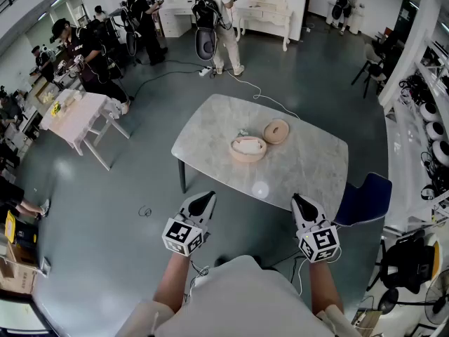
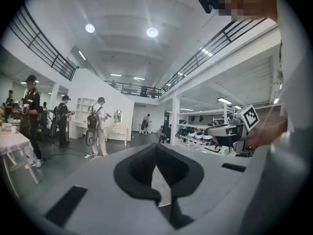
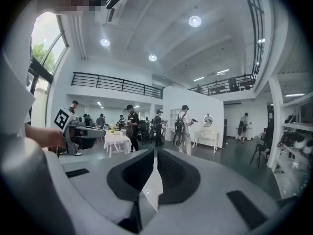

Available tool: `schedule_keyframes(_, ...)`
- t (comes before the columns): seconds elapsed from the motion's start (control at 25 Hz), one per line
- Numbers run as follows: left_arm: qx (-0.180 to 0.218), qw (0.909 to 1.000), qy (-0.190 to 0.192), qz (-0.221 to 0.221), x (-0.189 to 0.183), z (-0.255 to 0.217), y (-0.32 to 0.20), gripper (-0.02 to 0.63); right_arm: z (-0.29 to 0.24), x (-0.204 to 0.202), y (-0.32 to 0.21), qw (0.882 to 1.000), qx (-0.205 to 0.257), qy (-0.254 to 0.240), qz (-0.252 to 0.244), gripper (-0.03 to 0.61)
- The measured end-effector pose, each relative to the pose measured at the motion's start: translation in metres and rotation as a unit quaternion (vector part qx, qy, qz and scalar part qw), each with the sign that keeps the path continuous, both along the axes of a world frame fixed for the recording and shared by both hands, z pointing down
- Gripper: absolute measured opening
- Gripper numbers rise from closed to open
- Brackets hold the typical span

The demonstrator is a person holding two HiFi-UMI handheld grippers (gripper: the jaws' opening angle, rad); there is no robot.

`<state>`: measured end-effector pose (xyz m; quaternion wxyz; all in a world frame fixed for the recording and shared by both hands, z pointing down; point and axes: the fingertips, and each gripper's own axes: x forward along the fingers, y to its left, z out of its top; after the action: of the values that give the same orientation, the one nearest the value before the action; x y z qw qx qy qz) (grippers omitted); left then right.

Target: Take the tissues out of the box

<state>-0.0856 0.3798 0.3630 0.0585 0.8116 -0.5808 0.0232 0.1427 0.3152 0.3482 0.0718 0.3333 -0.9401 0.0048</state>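
A round tan box (image 1: 248,149) stands open near the middle of the marble table (image 1: 309,167), with white tissue (image 1: 247,143) bunched inside it. Its round lid (image 1: 276,130) lies just to its right. My left gripper (image 1: 209,196) and right gripper (image 1: 295,198) hover side by side in front of the table's near edge, well short of the box. In the left gripper view the left gripper (image 2: 156,147) has its jaws together with nothing between them. The right gripper (image 3: 155,152) looks the same in its own view. Both cameras point over the room, and neither shows the box.
A blue chair (image 1: 366,196) stands at the table's right corner. A pink-clothed table (image 1: 74,116) is far left, with several people (image 1: 217,20) and a white dresser (image 1: 263,14) at the back. A cable (image 1: 252,93) runs across the floor behind the table.
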Motion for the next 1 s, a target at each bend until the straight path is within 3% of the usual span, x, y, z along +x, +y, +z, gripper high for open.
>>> schedule_keyframes(1.0,-0.002,0.9997,-0.018,-0.015,0.028,0.007,-0.003,0.009,0.012,0.011,-0.016,1.000,-0.020,-0.015,-0.011,0.046)
